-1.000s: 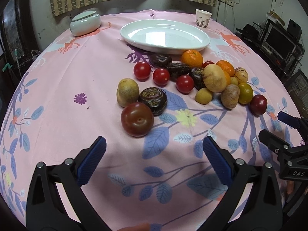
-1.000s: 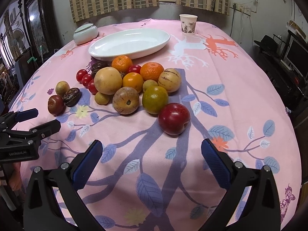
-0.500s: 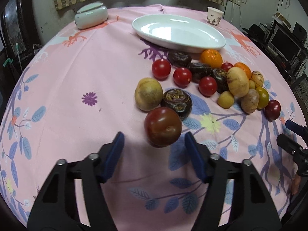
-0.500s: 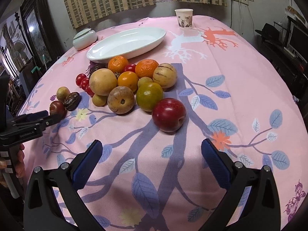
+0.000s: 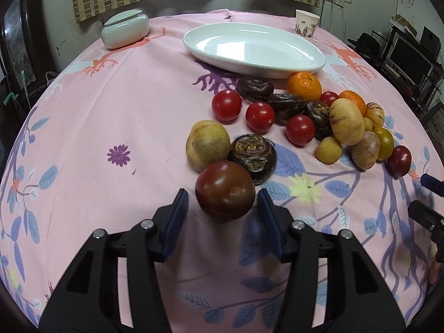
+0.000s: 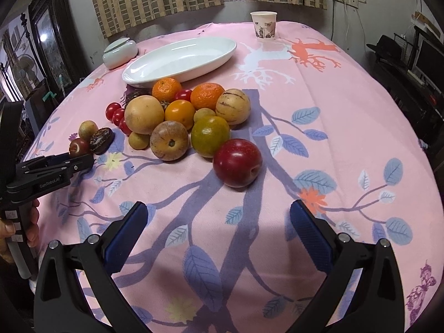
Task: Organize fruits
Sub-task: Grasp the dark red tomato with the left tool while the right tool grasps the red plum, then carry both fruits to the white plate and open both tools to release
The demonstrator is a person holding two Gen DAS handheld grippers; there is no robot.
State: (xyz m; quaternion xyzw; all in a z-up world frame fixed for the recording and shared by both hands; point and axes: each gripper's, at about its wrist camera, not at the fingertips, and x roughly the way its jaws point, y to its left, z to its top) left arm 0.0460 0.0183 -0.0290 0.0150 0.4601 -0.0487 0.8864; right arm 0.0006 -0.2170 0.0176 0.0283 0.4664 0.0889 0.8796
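I had the left gripper (image 5: 222,208) closing round the dark plum (image 5: 225,191) at the pile's near-left edge, pads not quite touching, right gripper (image 6: 219,222) wide open w/ nothing, & risked nudging it into the wrinkled passionfruit (image 5: 253,155) behind

Pink leaf-patterned tablecloth (image 5: 111,116), white plate (image 5: 254,48), dark red-brown plum (image 5: 224,191), orange tangerine (image 5: 304,86).
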